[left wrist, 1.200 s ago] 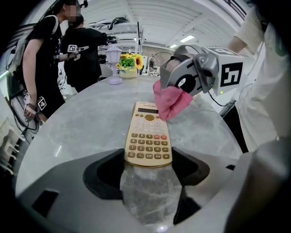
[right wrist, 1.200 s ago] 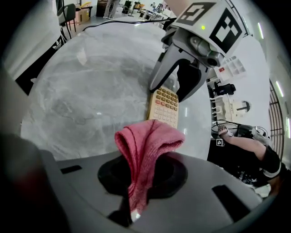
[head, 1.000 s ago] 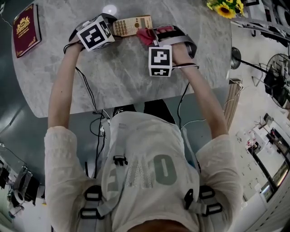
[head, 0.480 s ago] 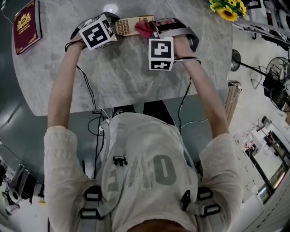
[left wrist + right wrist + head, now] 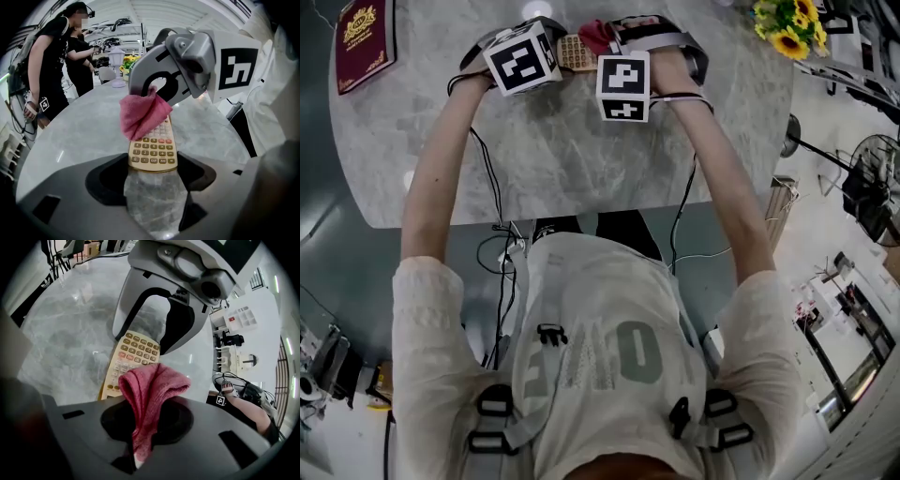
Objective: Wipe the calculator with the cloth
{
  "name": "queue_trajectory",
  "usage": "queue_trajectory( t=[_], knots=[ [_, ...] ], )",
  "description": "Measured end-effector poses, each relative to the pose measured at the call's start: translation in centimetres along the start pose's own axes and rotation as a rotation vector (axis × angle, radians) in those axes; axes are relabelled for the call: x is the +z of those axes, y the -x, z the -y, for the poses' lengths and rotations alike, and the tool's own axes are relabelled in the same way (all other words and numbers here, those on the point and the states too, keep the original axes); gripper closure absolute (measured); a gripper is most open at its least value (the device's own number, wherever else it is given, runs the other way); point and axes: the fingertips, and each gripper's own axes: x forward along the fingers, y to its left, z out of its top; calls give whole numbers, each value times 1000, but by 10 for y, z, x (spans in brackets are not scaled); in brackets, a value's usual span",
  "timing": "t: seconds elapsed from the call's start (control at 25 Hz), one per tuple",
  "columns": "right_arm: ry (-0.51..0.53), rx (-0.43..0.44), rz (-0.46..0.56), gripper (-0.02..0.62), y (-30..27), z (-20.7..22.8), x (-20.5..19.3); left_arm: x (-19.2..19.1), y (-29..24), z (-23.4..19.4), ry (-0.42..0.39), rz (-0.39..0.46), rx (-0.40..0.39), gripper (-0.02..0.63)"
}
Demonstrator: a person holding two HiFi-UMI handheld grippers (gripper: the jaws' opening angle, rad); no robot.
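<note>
A beige calculator [image 5: 575, 52] lies flat on the grey marble table [image 5: 534, 159] at its far side. My left gripper [image 5: 551, 42] holds one end of it; in the left gripper view the calculator [image 5: 153, 150] sits wedged between the jaws of my left gripper [image 5: 153, 171]. My right gripper [image 5: 609, 37] is shut on a pink cloth [image 5: 595, 36] and presses it down on the calculator's keys. In the right gripper view the cloth [image 5: 150, 390] bunches out of my right gripper [image 5: 147, 420], with the calculator [image 5: 131, 359] just beyond it.
A dark red booklet [image 5: 364, 33] lies at the table's far left. Sunflowers [image 5: 787, 28] stand at the far right. A white lamp [image 5: 117, 65] stands at the back of the table, and people [image 5: 51, 61] stand beyond its edge.
My right gripper has slid left along the calculator with the cloth, closer to my left gripper, so less of the calculator shows. The left gripper has kept its hold in place.
</note>
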Motion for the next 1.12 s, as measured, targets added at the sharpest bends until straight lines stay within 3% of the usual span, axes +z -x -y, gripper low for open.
queue_trajectory(
  t=[0.32,0.76,1.12],
  knots=[
    [-8,-2,-1,543,3,-6,2,-2,0,0,0,7,1,268],
    [65,-2,12,543,32,-61,19,-3,0,0,-1,8,5,268],
    [65,12,39,543,33,-65,21,-3,0,0,1,13,10,268]
  ],
)
